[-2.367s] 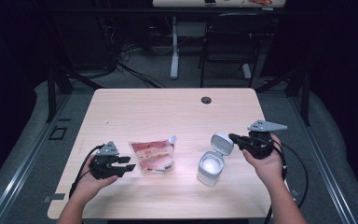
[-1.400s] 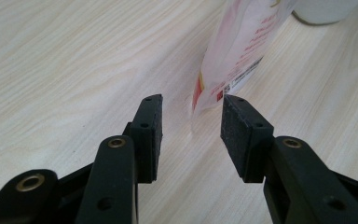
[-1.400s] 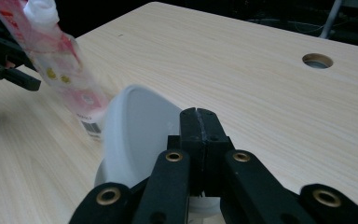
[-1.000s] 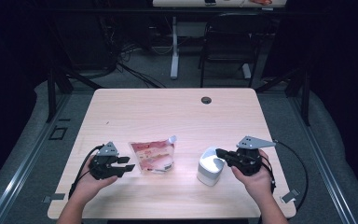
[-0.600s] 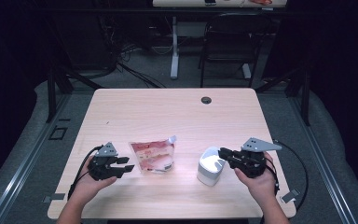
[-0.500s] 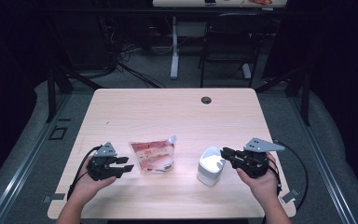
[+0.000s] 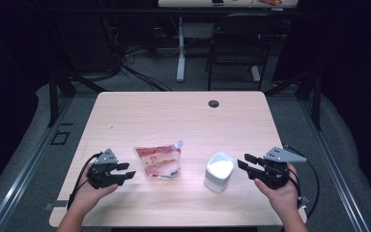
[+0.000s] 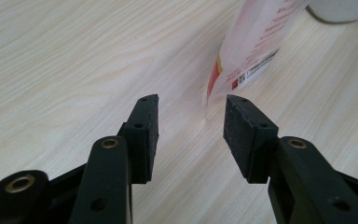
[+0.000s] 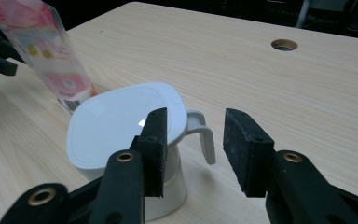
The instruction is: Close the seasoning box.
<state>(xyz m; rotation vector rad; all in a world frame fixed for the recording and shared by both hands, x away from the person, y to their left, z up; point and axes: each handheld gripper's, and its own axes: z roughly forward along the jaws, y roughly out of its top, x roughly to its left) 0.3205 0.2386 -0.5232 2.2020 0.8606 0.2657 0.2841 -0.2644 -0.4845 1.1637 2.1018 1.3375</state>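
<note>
From the high view, the person is keeping the pink refill pouch (image 7: pixel 158 162) lying flat and the white lidded jug (image 7: pixel 219 171) standing upright side by side near the front of the desk (image 7: pixel 183 116), probably so each hand has its own thing to work on. The left gripper (image 7: pixel 123 173) is hovering just left of the pouch, and the right gripper (image 7: pixel 244 162) is sitting just right of the jug, apart from it.

In the left gripper view, the fingers (image 8: pixel 145 135) are standing released and empty, with the pouch's corner (image 8: pixel 251 46) lying just ahead of the gap.

In the right gripper view, the fingers (image 9: pixel 244 149) have just been opening and are gripping nothing; the jug's handle (image 9: pixel 204 135) is showing beyond the gap, likely lined up for a grasp.
</note>
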